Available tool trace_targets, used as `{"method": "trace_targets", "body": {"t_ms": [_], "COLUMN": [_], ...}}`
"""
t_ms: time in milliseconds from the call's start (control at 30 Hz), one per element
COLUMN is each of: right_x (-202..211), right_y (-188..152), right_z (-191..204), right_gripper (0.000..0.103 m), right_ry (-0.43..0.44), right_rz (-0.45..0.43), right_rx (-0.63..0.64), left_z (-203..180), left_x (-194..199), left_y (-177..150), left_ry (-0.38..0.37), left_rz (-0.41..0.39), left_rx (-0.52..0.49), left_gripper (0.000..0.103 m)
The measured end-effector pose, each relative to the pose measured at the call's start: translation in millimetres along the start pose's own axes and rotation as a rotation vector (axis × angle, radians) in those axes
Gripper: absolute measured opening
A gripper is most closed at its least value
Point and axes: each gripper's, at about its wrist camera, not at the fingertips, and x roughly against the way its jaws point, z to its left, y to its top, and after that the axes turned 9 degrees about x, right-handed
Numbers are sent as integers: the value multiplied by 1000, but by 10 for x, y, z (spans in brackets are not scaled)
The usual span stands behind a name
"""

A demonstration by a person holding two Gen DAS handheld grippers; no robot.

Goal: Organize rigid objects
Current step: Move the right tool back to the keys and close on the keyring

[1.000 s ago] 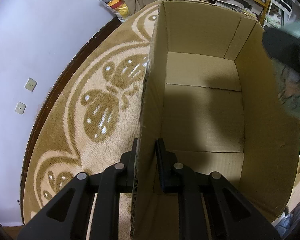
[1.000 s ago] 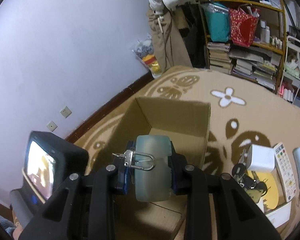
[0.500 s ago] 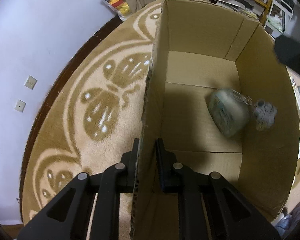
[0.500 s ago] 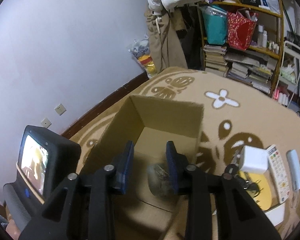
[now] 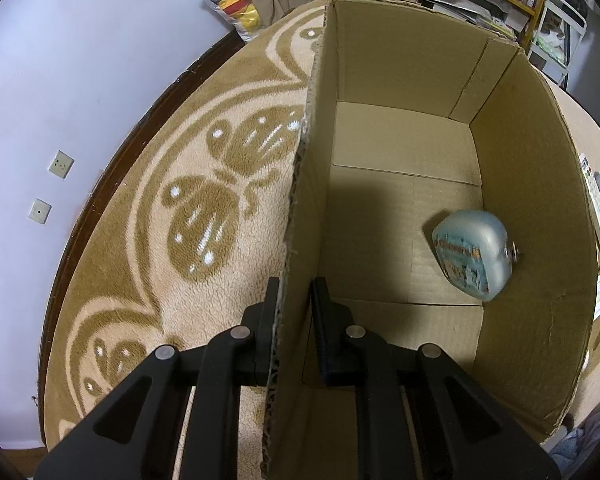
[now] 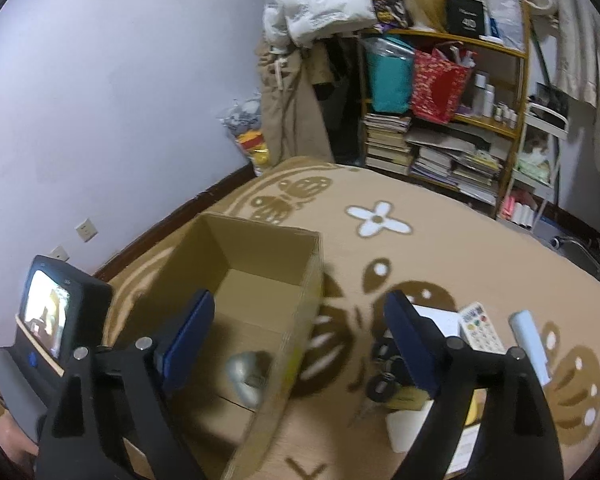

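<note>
Nearest in the left wrist view: left gripper [image 5: 294, 300], black fingers [image 5: 332, 320] clamped on the near end of the box's left wall, one finger outside over the rug, the other inside. Box [image 5: 536, 240]: plain cardboard, open-topped, standing on a tan rug [image 5: 204, 200] with brown butterfly figures. Inside, on the floor and close against the right wall: a pale blue case [image 5: 472, 252], rounded, printed on one face, blurred, a bit of metal clasp showing at its right edge. Rest of the box floor bare cardboard, partly in shadow. Beyond the rug, a dark skirting board and a lilac wall with two sockets [image 5: 60, 164].

Nearest in the right wrist view: right gripper [image 6: 300, 336], blue pads [image 6: 190, 332] spread wide, jaws just opened, nothing gripped between them. Between the fingers and below, the box [image 6: 260, 248] again, with the case [image 6: 244, 372] lying on its floor, blurred, near the right wall. At left, the back of the left gripper's unit with a lit screen [image 6: 46, 320]. To the right of the box, on the rug: keys [image 6: 384, 376], a white block [image 6: 436, 320] partly behind the right finger, a remote [image 6: 480, 328] and a light blue bar [image 6: 530, 344] side by side. Farther off, a white flower figure in the rug, then shelves [image 6: 460, 128] stacked with books, a teal bag and a red bag, clothes hanging beside them.
</note>
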Motion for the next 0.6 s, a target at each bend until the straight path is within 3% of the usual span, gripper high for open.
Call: {"method": "trace_targets", "body": {"t_ms": [267,600], "right_x": [-12,-111], "right_y": [-160,-469], "right_z": [-327,-760], "right_gripper": [97,96], "right_ry": [-52,-43], "right_rz": [38,130], "right_rx": [-29,-89], "left_z": [23,34], "left_x": [5,1], "left_y": [-2,4], "left_ry": [-3,-2], "left_rz": [0,2], "left_rx": [12,15], "left_gripper": [14,14]}}
